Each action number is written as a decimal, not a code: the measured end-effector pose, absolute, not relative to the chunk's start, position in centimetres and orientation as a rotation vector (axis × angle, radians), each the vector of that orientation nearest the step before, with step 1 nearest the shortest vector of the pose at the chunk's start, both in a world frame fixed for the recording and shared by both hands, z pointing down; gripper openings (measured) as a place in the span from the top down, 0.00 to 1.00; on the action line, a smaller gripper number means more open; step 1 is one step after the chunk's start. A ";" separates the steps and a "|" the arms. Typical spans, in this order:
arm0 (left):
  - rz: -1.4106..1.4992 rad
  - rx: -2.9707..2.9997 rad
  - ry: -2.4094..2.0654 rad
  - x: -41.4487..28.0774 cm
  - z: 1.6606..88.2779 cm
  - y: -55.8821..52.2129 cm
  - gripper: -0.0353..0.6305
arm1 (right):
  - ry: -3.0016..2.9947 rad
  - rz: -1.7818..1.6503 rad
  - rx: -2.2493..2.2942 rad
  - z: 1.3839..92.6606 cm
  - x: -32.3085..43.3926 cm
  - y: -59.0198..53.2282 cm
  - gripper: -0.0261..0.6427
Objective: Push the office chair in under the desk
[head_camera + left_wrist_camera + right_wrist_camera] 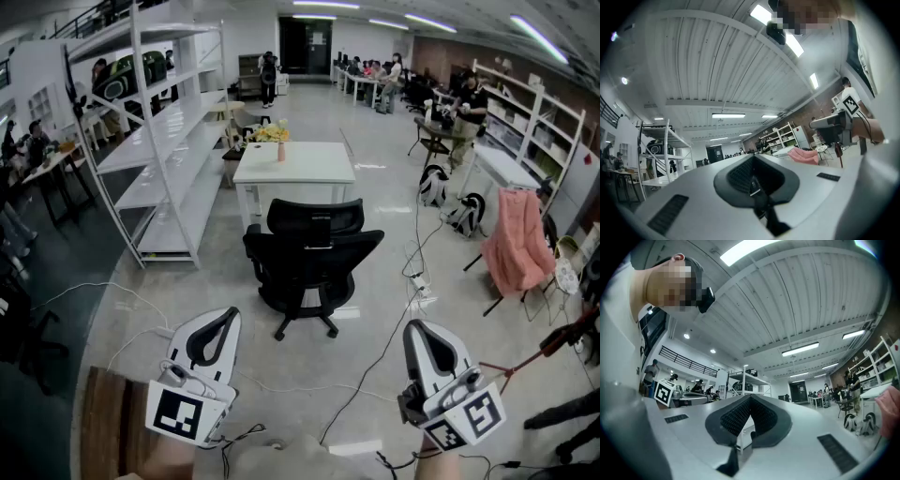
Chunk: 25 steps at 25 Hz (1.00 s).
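A black office chair [312,258] stands on the floor just in front of a white desk [295,161], its back toward me. Well short of the chair, low in the head view, my left gripper [225,317] and right gripper [419,330] are held side by side, both shut with nothing in them. Each points up and forward, clear of the chair. In the left gripper view the jaws [753,157] meet against the ceiling. The right gripper view shows its jaws [750,398] closed the same way; neither gripper view shows the chair.
A pink vase of yellow flowers [278,141] stands on the desk. White shelving [159,131] runs along the left. At the right a pink cloth [518,244] hangs over a stand. Cables [394,319] and a power strip [419,281] lie on the floor right of the chair.
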State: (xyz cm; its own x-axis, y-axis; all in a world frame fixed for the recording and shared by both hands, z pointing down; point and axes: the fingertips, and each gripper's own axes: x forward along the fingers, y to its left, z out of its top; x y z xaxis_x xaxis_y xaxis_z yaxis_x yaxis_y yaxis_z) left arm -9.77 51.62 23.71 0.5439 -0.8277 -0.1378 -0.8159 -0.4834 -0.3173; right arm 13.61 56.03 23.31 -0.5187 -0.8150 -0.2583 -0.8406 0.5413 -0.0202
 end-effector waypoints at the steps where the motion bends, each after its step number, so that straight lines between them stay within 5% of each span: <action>1: -0.050 -2.439 1.352 -9.6 23.6 51.6 0.94 | 2.530 0.148 -1.398 23.2 13.9 56.0 0.95; 25: -0.217 -2.428 1.445 -2.7 25.6 50.0 0.94 | 2.730 0.010 -1.344 29.1 19.9 53.5 0.95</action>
State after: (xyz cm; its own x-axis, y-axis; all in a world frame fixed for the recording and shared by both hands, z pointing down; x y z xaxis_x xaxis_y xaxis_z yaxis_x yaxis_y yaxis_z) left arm -2.75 50.00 25.57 0.4806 -0.8765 -0.0264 -0.8302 -0.4451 -0.3358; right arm 19.89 53.47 29.06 -0.6060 -0.7903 -0.0910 -0.7909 0.6108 -0.0379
